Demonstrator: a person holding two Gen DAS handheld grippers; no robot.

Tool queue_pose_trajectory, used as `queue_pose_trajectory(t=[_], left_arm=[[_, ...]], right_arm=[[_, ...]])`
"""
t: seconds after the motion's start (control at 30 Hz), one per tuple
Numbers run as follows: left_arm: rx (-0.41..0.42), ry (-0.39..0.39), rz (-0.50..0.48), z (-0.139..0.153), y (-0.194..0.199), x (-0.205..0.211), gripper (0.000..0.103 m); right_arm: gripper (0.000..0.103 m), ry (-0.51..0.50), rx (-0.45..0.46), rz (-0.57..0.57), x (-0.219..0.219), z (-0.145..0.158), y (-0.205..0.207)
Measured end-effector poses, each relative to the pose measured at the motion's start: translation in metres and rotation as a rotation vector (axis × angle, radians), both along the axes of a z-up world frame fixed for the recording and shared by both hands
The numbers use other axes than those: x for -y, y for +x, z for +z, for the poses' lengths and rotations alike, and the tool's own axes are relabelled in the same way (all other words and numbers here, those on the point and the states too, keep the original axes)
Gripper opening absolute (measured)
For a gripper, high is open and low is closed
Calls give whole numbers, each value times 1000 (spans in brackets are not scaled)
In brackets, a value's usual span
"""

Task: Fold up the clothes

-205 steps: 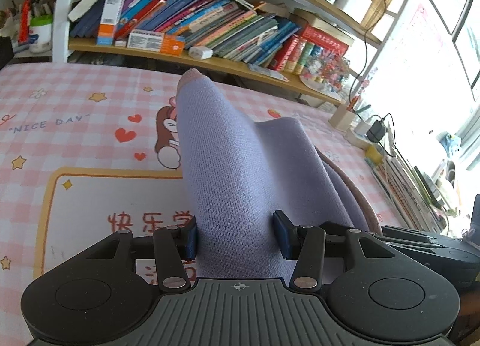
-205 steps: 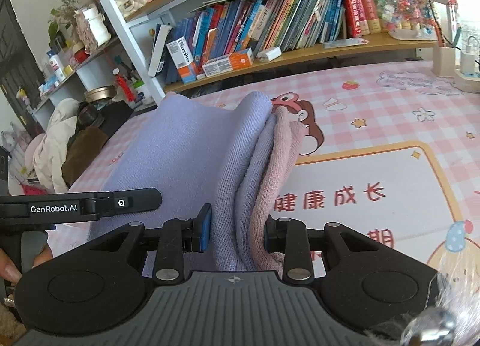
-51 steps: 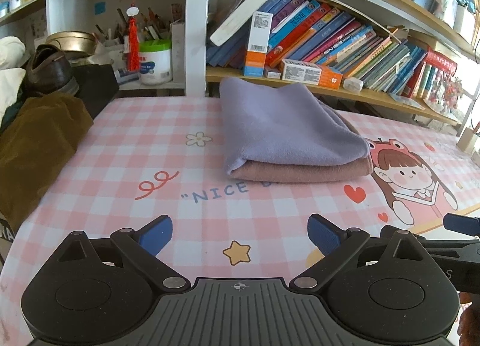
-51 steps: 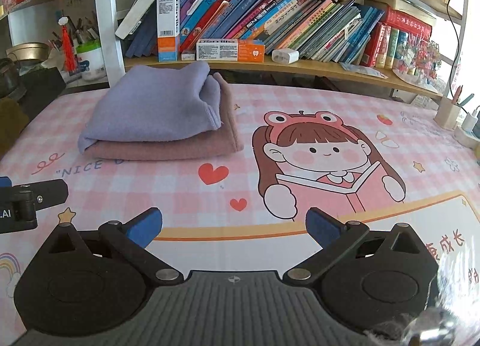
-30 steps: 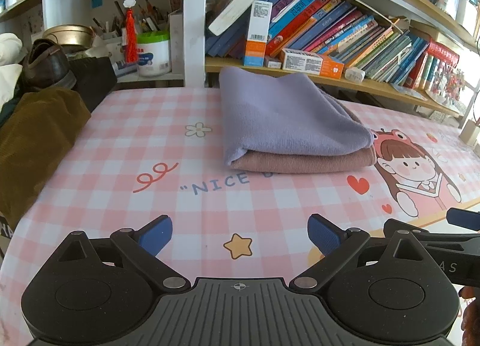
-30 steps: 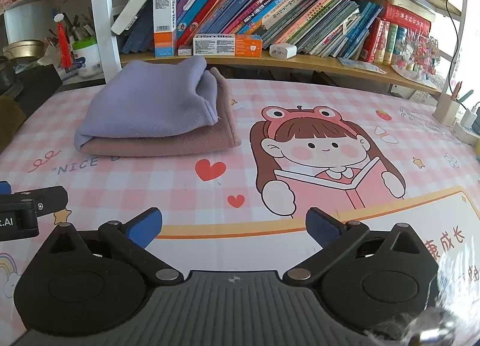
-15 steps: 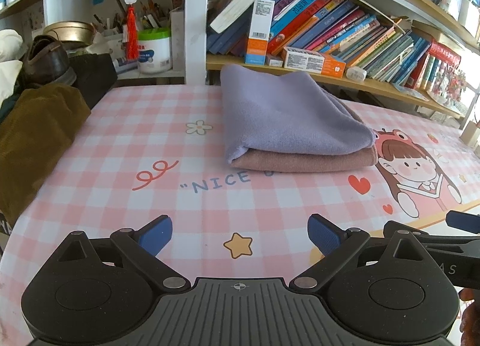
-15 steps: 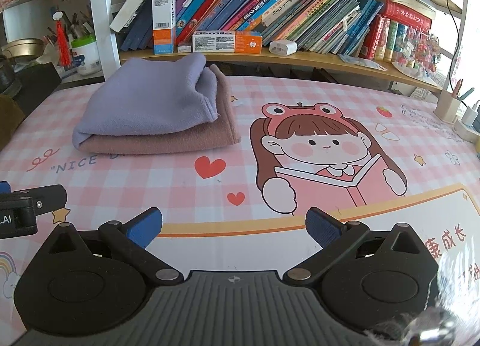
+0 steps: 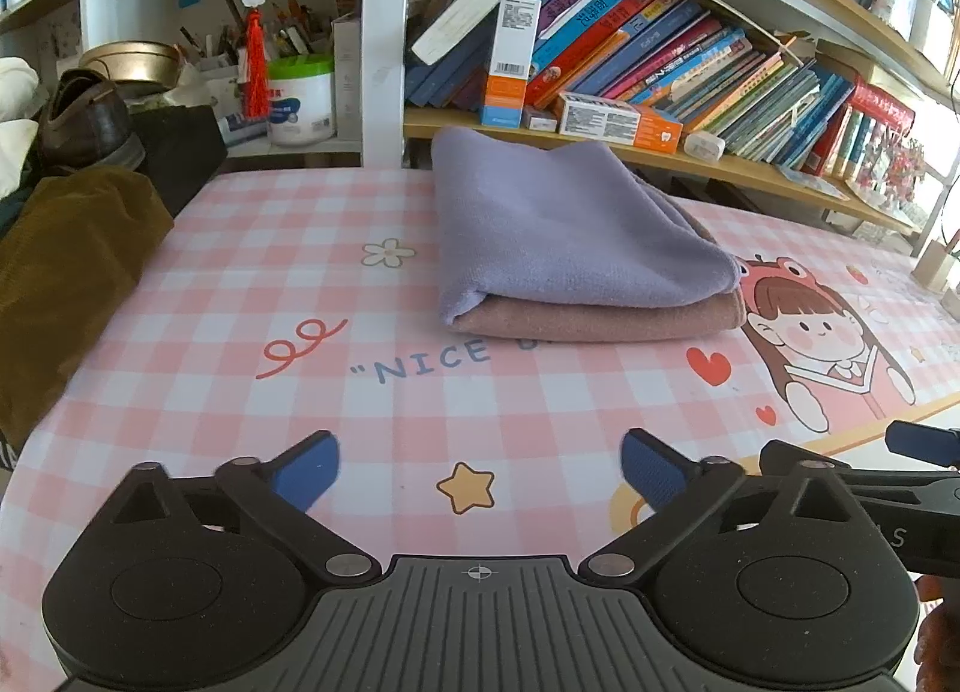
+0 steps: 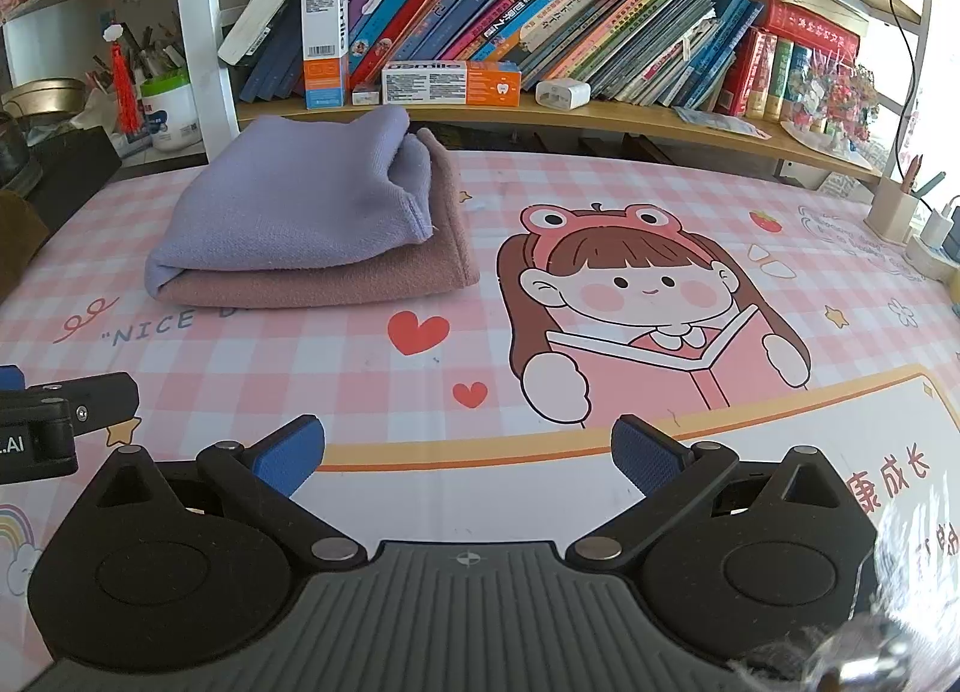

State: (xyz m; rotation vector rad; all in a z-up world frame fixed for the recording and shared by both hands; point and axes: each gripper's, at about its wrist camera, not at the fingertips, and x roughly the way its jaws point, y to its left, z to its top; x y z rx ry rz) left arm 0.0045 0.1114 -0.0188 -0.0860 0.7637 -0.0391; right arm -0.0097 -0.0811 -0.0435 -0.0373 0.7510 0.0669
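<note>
Your folded cloth (image 9: 570, 236) sits on the pink checked table mat (image 9: 252, 272), and everything else here is placed from that cloth. It is purple on top and dusty pink underneath, folded flat into a neat stack. It lies at the far side of the mat, just in front of the low wooden shelf (image 9: 750, 167) full of leaning books (image 9: 660, 62). The printed words "NICE" (image 9: 432, 359) peek out right at the near edge of the cloth, and the cartoon girl with the frog hat (image 10: 630, 296) is printed just to the right of it. Your left gripper (image 9: 480, 467) hangs well back from the cloth, on the near side, with its two blue pads (image 9: 306, 467) spread wide and nothing between them. Your right gripper (image 10: 468, 452) is also well back from the cloth, nearer to you and off to its right, and its blue pads (image 10: 645, 455) are spread wide and empty too. Neither gripper touches the cloth. Far to the left of the cloth a brown heap of fabric (image 9: 66, 272) lies at the mat's edge.
</note>
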Motion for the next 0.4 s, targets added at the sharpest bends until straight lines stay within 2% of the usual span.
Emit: queue_pose_trajectory(t=[0.4], left_arm=[[4, -11, -7, -2, 0, -3, 103]], right_arm=[[103, -3, -23, 1, -2, -6, 2]])
